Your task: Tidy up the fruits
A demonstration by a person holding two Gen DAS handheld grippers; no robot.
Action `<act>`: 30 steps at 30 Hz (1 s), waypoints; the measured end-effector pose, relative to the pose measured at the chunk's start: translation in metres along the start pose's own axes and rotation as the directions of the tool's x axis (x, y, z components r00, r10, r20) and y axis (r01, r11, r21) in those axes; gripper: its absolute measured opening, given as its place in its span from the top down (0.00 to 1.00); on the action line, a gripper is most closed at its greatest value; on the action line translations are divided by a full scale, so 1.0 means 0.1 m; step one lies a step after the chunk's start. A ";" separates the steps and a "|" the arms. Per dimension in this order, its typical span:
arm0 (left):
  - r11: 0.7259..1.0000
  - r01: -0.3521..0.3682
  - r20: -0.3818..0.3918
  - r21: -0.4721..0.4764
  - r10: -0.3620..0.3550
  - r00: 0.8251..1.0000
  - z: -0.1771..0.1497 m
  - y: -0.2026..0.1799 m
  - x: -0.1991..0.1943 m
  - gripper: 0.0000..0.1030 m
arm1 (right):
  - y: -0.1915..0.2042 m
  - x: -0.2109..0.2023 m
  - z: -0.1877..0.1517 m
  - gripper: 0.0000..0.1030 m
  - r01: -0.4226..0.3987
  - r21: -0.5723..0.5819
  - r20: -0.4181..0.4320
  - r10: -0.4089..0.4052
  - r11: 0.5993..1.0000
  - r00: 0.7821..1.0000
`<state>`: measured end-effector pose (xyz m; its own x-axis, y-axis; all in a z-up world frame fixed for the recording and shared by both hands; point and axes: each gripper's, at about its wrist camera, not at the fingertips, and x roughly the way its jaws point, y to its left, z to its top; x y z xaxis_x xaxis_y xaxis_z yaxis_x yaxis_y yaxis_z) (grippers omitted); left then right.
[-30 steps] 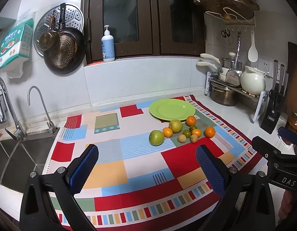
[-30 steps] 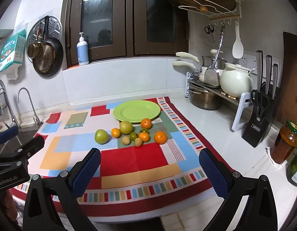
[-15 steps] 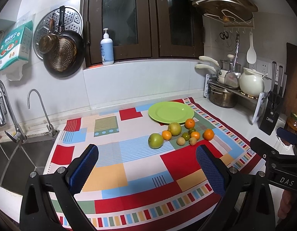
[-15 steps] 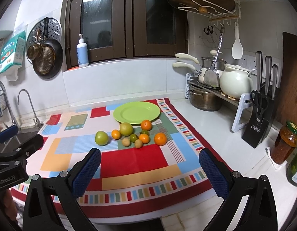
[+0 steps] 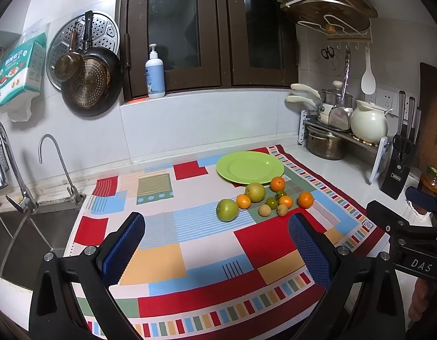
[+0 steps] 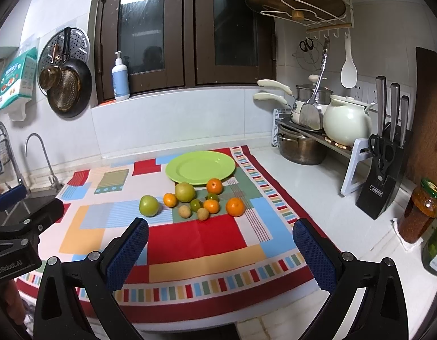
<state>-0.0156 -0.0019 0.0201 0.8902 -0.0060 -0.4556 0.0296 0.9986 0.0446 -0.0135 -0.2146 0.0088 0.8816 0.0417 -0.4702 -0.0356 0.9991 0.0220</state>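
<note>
Not yet begun: left hand-held gripper (image 5: 215,243) and right hand-held gripper (image 6: 220,245) both agape and empty, next closing on a fruit (image 6: 235,206) for the green plate (image 6: 200,167).

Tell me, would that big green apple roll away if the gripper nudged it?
Probably. The green apple is round and sits loose on the flat patterned cloth, touching nothing, so a sideways push would likely send it rolling. Its skin looks smooth and glossy, so it might slip unless squeezed across its middle.

A home kitchen: sink (image 5: 25,232), hanging pans (image 5: 89,85), knife block (image 6: 381,189).
</note>
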 end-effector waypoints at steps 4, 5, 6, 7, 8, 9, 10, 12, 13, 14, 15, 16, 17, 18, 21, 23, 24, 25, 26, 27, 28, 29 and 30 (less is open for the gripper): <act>1.000 0.001 0.000 0.000 -0.001 1.000 0.00 0.00 0.00 0.00 | 0.00 0.00 0.01 0.01 0.000 0.001 0.000 0.000 1.000 1.000; 1.000 0.002 -0.001 0.001 -0.002 1.000 0.01 -0.01 0.00 0.00 | 0.00 0.00 0.00 0.01 0.000 0.001 0.000 0.000 1.000 1.000; 1.000 0.001 0.000 0.001 -0.001 1.000 0.01 -0.01 0.01 0.00 | 0.00 0.00 0.01 0.01 0.000 0.001 0.001 0.000 1.000 1.000; 1.000 0.003 -0.001 0.002 -0.003 1.000 0.01 -0.01 0.01 0.00 | 0.00 0.00 0.00 0.01 0.000 0.001 0.001 0.000 1.000 1.000; 1.000 0.003 -0.001 0.002 -0.003 1.000 0.01 -0.01 0.01 0.00 | 0.00 0.01 0.01 0.01 0.000 0.001 0.000 0.000 1.000 1.000; 1.000 0.003 0.000 0.001 -0.003 1.000 0.01 -0.01 0.01 0.00 | -0.01 0.02 0.02 0.01 0.000 0.002 -0.001 0.000 1.000 1.000; 1.000 0.003 0.000 0.001 -0.003 1.000 0.01 -0.01 0.01 0.00 | 0.00 0.02 0.02 0.01 0.001 0.002 0.000 -0.001 1.000 1.000; 1.000 0.003 -0.001 0.001 -0.003 1.000 0.01 -0.01 0.01 0.00 | -0.01 0.04 0.03 0.01 0.002 0.001 -0.002 -0.002 1.000 1.000; 1.000 0.003 -0.001 0.001 -0.003 1.000 0.01 -0.02 0.01 0.00 | -0.01 0.05 0.04 0.01 0.001 0.001 -0.002 -0.001 1.000 1.000; 1.000 0.003 -0.001 0.001 -0.003 1.000 0.01 -0.02 0.01 0.00 | -0.01 0.04 0.03 0.01 0.002 0.002 -0.001 -0.002 1.000 1.000; 1.000 0.004 -0.001 0.002 -0.004 1.000 0.01 -0.02 0.02 0.00 | -0.01 0.04 0.03 0.01 0.002 0.002 -0.001 -0.002 1.000 1.000; 1.000 0.003 -0.001 0.003 -0.003 1.000 0.01 -0.03 0.02 0.00 | -0.01 0.04 0.03 0.01 0.001 0.002 -0.002 -0.001 1.000 1.000; 1.000 0.002 -0.001 0.003 -0.002 1.000 0.01 -0.03 0.02 0.00 | -0.01 0.05 0.03 0.01 0.000 0.002 -0.003 0.000 1.000 1.000; 1.000 0.002 -0.002 0.004 -0.002 1.000 0.02 -0.03 0.03 0.00 | 0.00 0.06 0.03 0.01 0.000 0.002 -0.003 0.000 1.000 1.000; 1.000 0.003 -0.006 0.007 -0.003 1.000 0.04 -0.05 0.07 0.00 | 0.00 0.09 0.04 0.01 0.001 0.001 -0.006 -0.001 1.000 1.000; 1.000 0.005 -0.011 0.010 -0.005 1.000 0.06 -0.05 0.12 0.00 | 0.01 0.13 0.05 0.01 0.003 0.001 -0.010 -0.003 1.000 1.000; 1.000 0.007 -0.014 0.011 -0.006 1.000 0.06 -0.05 0.14 0.00 | 0.01 0.15 0.05 0.01 0.003 0.002 -0.012 -0.003 1.000 1.000; 1.000 0.009 -0.016 0.012 -0.009 1.000 0.06 -0.04 0.16 0.00 | 0.01 0.17 0.05 0.01 0.004 0.003 -0.015 -0.004 1.000 1.000; 1.000 0.011 -0.018 0.013 -0.011 1.000 0.06 -0.03 0.19 0.00 | 0.02 0.20 0.05 0.01 0.004 0.004 -0.018 -0.004 1.000 1.000; 1.000 0.012 -0.020 0.014 -0.012 1.000 0.06 -0.02 0.21 0.00 | 0.02 0.23 0.05 0.01 0.005 0.005 -0.022 -0.004 1.000 1.000; 1.000 0.013 -0.024 0.015 -0.013 1.000 0.06 -0.02 0.24 0.00 | 0.02 0.26 0.05 0.01 0.005 0.007 -0.025 -0.005 1.000 1.000; 1.000 0.016 -0.028 0.016 -0.015 0.999 0.05 -0.01 0.28 0.00 | 0.03 0.27 0.04 0.01 0.005 0.008 -0.028 -0.005 1.000 1.000; 1.000 0.018 -0.031 0.017 -0.018 0.999 0.05 0.00 0.31 0.00 | 0.03 0.29 0.04 0.01 0.006 0.008 -0.031 -0.006 1.000 1.000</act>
<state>0.0148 -0.0027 0.0106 0.8749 -0.0219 -0.4839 0.0533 0.9973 0.0512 0.0139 -0.2105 -0.0014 0.8670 0.0362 -0.4971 -0.0267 0.9993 0.0261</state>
